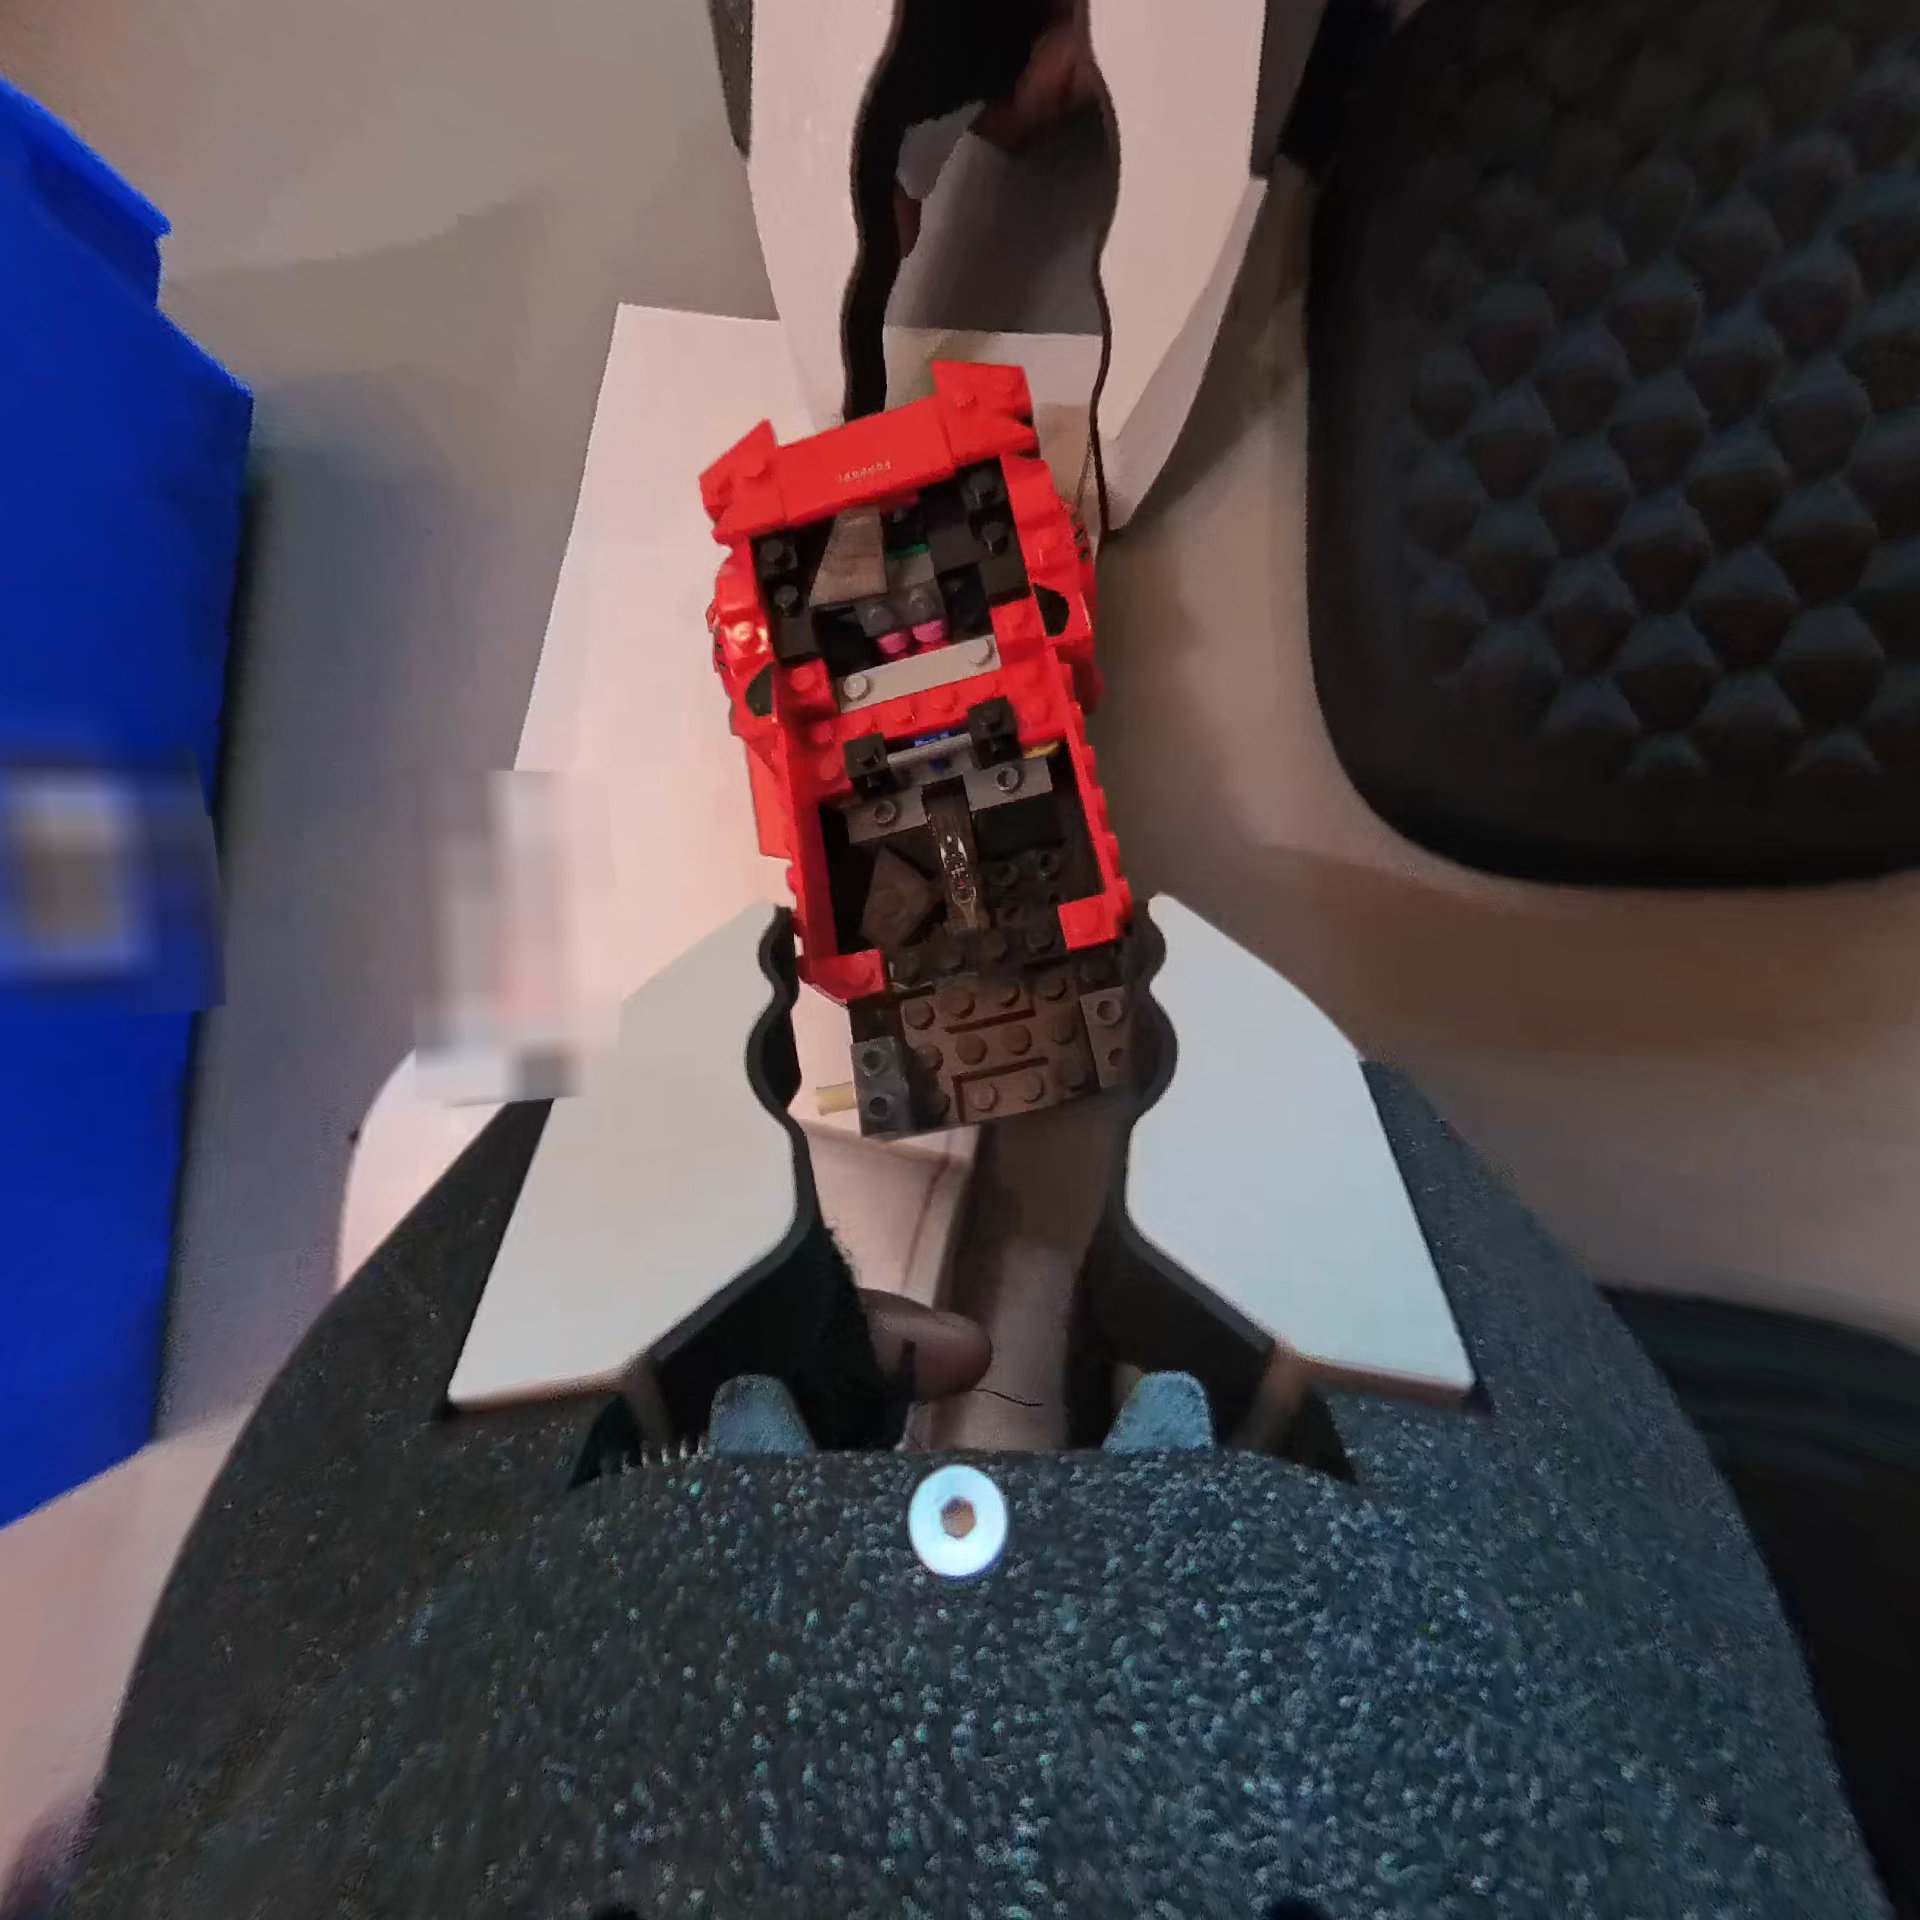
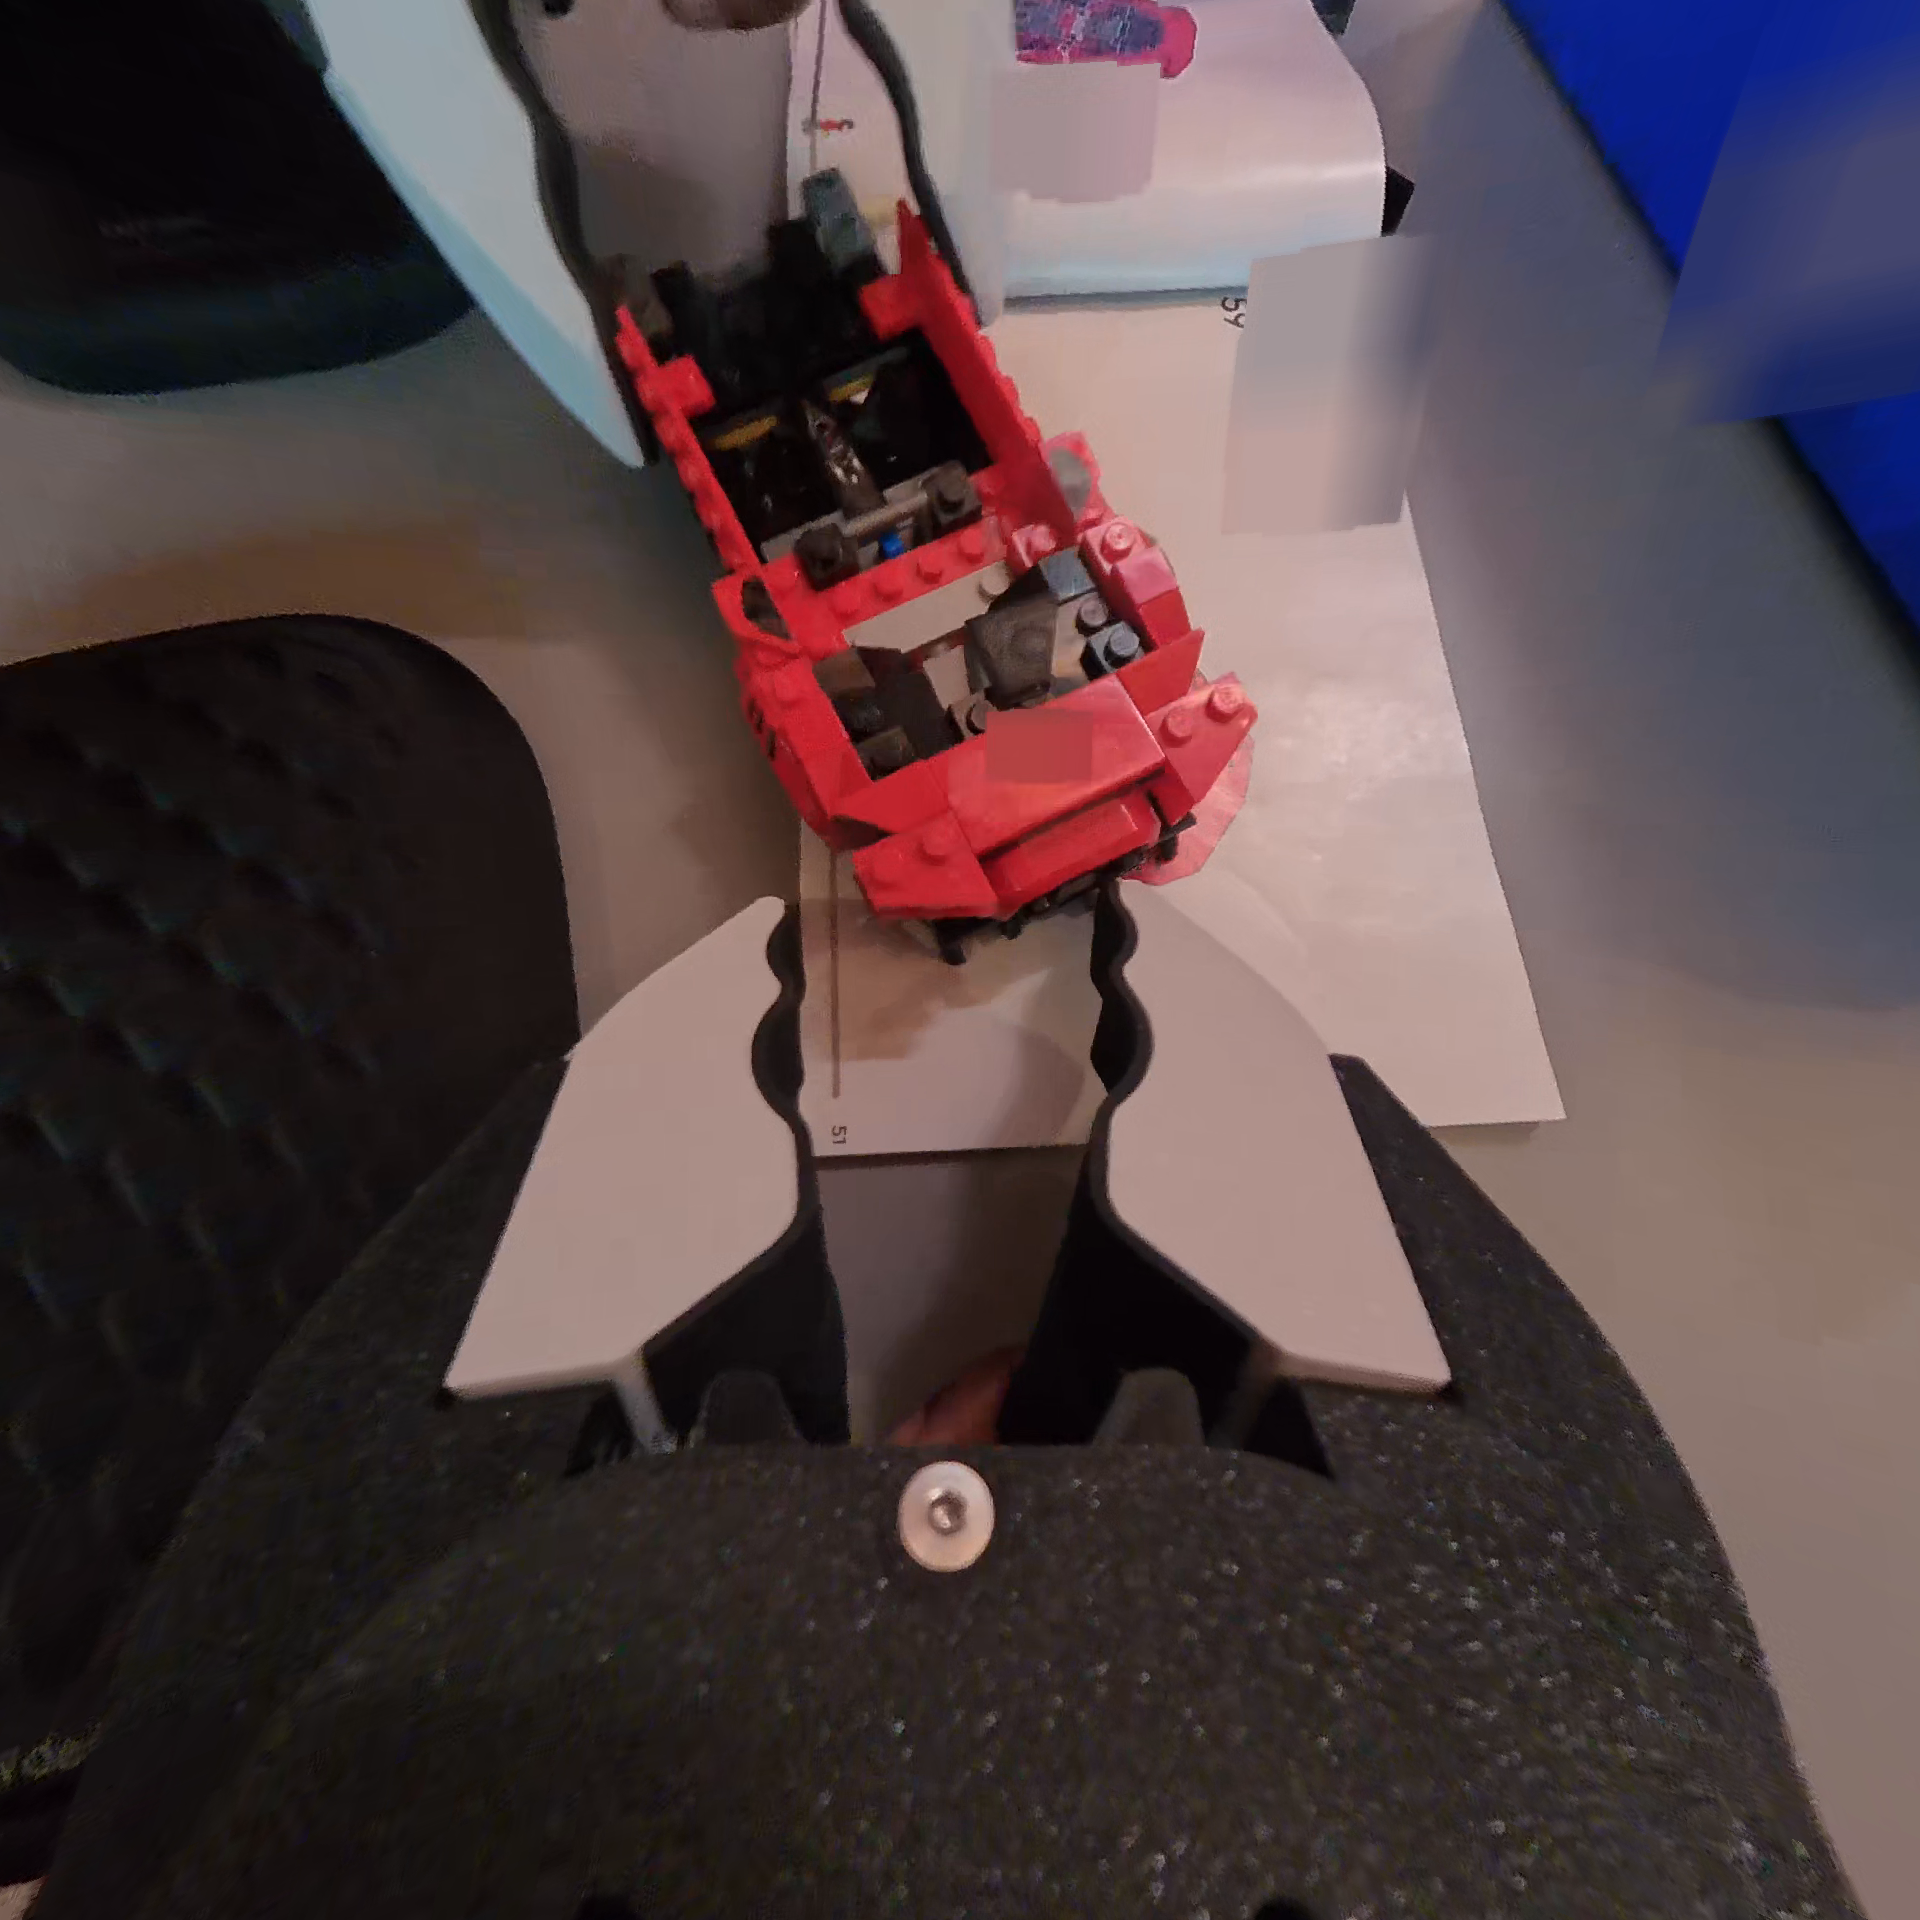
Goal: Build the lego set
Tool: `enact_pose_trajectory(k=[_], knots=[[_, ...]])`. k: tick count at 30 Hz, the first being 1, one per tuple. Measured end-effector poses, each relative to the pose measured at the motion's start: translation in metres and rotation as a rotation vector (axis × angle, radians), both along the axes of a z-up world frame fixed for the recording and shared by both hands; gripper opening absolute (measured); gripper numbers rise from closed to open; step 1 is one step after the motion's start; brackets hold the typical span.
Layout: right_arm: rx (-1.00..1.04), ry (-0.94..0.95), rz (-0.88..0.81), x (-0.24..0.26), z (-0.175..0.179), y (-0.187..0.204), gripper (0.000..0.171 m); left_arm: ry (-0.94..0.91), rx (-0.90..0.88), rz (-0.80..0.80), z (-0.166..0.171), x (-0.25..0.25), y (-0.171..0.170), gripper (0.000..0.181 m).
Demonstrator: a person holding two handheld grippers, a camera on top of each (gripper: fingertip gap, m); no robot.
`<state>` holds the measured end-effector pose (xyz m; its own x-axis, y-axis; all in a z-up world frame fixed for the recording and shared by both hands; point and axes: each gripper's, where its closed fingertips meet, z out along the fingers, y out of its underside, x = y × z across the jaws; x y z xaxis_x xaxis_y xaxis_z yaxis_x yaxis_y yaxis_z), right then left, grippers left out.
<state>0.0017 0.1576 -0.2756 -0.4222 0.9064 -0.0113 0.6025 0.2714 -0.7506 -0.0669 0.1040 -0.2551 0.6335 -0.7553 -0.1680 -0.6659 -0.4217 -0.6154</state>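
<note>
A partly built red Lego car (image 1: 914, 665) with a black inside hangs in the air above an open instruction booklet (image 2: 1351, 831). My left gripper (image 1: 964, 997) is shut on the car's dark studded end. That gripper also shows in the right wrist view (image 2: 779, 260), at the car's far end. My right gripper (image 2: 948, 966) is open. Its fingertips (image 2: 781, 966) sit just short of the car's red nose (image 2: 1049, 821), and I cannot tell whether they touch it. In the left wrist view the right gripper (image 1: 977, 343) comes in from the top.
A blue bin (image 1: 94, 727) stands at the left, and it also shows at the top right of the right wrist view (image 2: 1818, 208). A black bumpy pad (image 1: 1621, 468) lies on the pale table, seen at the left of the right wrist view (image 2: 208, 987). My hands' fingertips stand some 10 cm from each other.
</note>
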Motion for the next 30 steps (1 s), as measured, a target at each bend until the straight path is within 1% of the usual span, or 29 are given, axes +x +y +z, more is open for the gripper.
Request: enact_pose_trajectory(k=[2, 4, 5, 8, 10, 11, 13, 15, 16, 18, 20, 25, 26, 28, 30], knots=[[0.005, 0.002, 0.003, -0.001, 0.0, -0.002, 0.052, 0.03, -0.01, -0.062, -0.001, -0.01, 0.003, 0.06], [-0.003, 0.002, 0.018, -0.001, 0.0, -0.005, 0.049, 0.079, -0.012, -0.091, -0.008, -0.023, 0.008, 0.06], [-0.009, 0.0, 0.028, 0.0, 0.001, -0.007, 0.046, 0.069, -0.018, -0.102, -0.01, -0.025, 0.009, 0.06], [-0.015, -0.002, 0.038, 0.001, 0.001, -0.009, 0.043, -0.012, -0.025, -0.098, -0.003, -0.023, 0.009, 0.059], [-0.023, -0.004, 0.042, 0.002, 0.001, -0.009, 0.045, -0.051, -0.007, -0.086, 0.005, -0.019, 0.009, 0.066], [-0.027, 0.001, 0.039, 0.001, 0.002, -0.009, 0.049, -0.06, -0.003, -0.084, 0.009, -0.017, 0.009, 0.07], [-0.039, 0.041, 0.011, -0.004, 0.008, -0.006, 0.069, -0.048, -0.011, -0.085, 0.011, -0.01, 0.01, 0.081], [-0.066, 0.068, -0.017, -0.009, 0.012, -0.003, 0.081, -0.009, -0.036, -0.083, 0.006, -0.004, 0.014, 0.093], [-0.078, 0.071, -0.027, -0.011, 0.013, -0.001, 0.086, 0.015, -0.051, -0.083, 0.001, -0.002, 0.017, 0.094], [-0.095, 0.098, -0.04, -0.016, 0.018, 0.003, 0.089, 0.063, -0.084, -0.086, -0.009, 0.0, 0.021, 0.093], [-0.088, 0.124, -0.025, -0.023, 0.023, 0.004, 0.091, 0.081, -0.102, -0.091, -0.015, 0.001, 0.024, 0.086], [-0.004, -0.014, 0.09, -0.029, 0.007, 0.001, 0.092, 0.025, -0.104, -0.093, -0.017, 0.005, 0.029, 0.067], [0.001, -0.012, 0.104, -0.032, 0.006, 0.0, 0.091, 0.022, -0.101, -0.098, -0.019, 0.005, 0.029, 0.065], [-0.028, 0.012, 0.146, -0.036, 0.007, -0.008, 0.079, 0.004, -0.093, -0.111, -0.019, 0.005, 0.029, 0.064], [-0.012, 0.031, 0.144, -0.038, 0.007, -0.009, 0.076, -0.008, -0.085, -0.132, -0.018, 0.005, 0.029, 0.064]])
